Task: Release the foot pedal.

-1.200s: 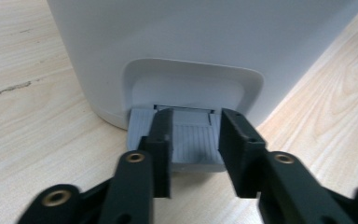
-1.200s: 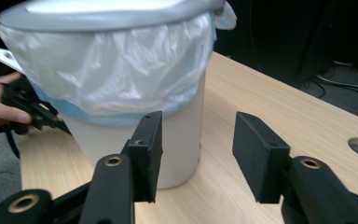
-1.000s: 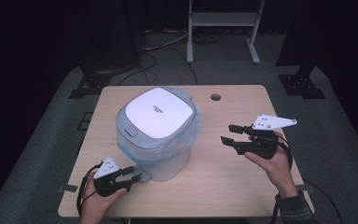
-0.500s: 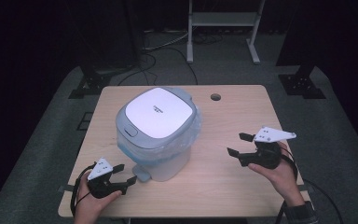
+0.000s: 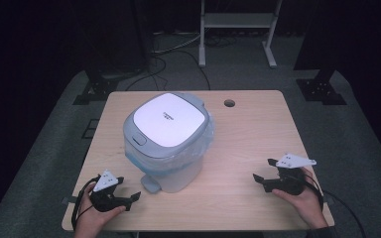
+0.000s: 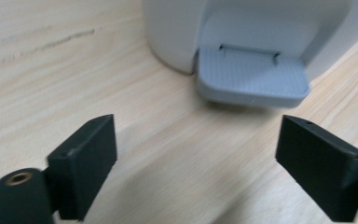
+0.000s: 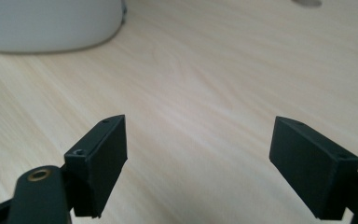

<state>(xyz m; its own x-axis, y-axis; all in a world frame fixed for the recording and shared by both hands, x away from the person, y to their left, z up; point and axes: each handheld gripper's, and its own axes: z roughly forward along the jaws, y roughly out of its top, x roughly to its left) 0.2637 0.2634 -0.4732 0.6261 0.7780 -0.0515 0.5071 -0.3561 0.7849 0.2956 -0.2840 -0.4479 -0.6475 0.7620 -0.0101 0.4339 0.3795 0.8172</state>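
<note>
Left gripper (image 5: pixel 129 196) sits low on the table (image 5: pixel 258 124), jaws spread wide and empty, aimed straight at the foot pedal (image 6: pixel 251 77) of the bin (image 5: pixel 166 144); from its own view the pedal is dead ahead between the two black jaws, near but not touched; right gripper (image 5: pixel 259 179) rests well off to the bin's other side, jaws just as wide, nothing between them but bare wood.

Bin stands upright near the middle of the table, a little toward the left gripper's half; white lid (image 5: pixel 167 119) is down and closed; a thin bluish bag liner (image 5: pixel 206 141) puffs out under the rim, around the bin's upper body.

Handling, as I read it: the body looks like hard, smooth plastic, rounded and slick, probably light if empty, so a pinch on the curved wall would likely slide; the pedal is the better target, since it is flat, ribbed and juts out from the base, made to be pressed; a light bin may skate or tip backward under that push, so the far gripper might want to steady the wall; the liner is soft and flimsy, easy to snag or tear, best left alone.
</note>
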